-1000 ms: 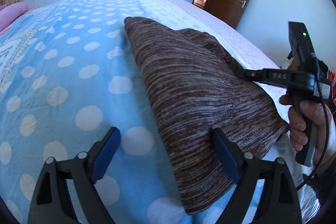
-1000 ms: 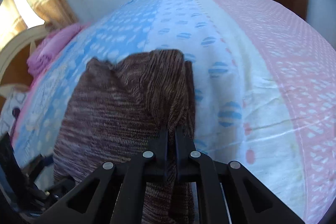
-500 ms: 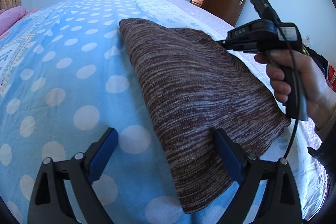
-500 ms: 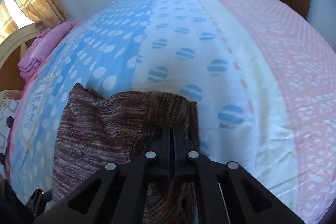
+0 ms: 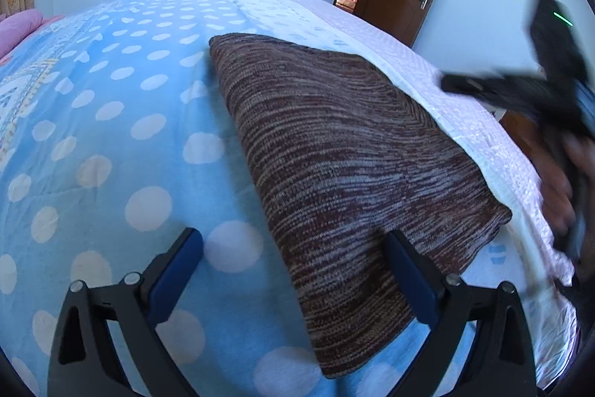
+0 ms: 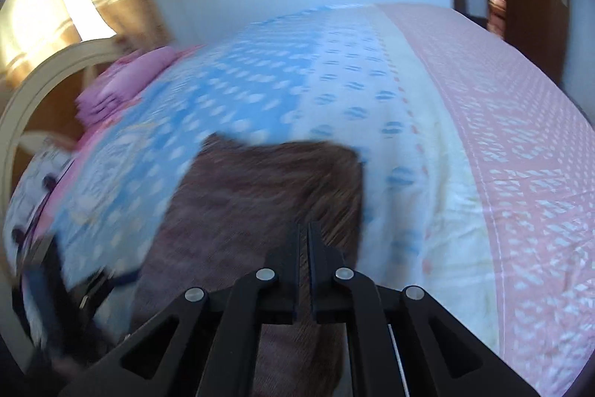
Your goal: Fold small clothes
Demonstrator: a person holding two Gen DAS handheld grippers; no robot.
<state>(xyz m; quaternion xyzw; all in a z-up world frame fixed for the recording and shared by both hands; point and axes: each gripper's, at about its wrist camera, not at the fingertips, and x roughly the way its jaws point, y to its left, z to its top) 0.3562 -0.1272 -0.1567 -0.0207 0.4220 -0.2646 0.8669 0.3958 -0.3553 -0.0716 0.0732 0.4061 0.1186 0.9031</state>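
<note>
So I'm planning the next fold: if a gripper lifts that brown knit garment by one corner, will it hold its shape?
Probably not. The brown knit garment lies soft and draped on the bedspread, so it would likely sag. Its loose knit looks grippy rather than slippery. It seems light and thin, so one pinch should carry it.

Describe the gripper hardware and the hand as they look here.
Left gripper: black skeletal linkage, silver rivets, blue finger pads. Right gripper: the same black frame with rivets; from the left wrist view its boxy body carries a green light. Bare hand, blurred.

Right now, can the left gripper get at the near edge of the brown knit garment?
Probably yes: the left gripper is open, its right finger already over the brown knit garment, and nothing lies between them on the polka-dot blanket.
</note>
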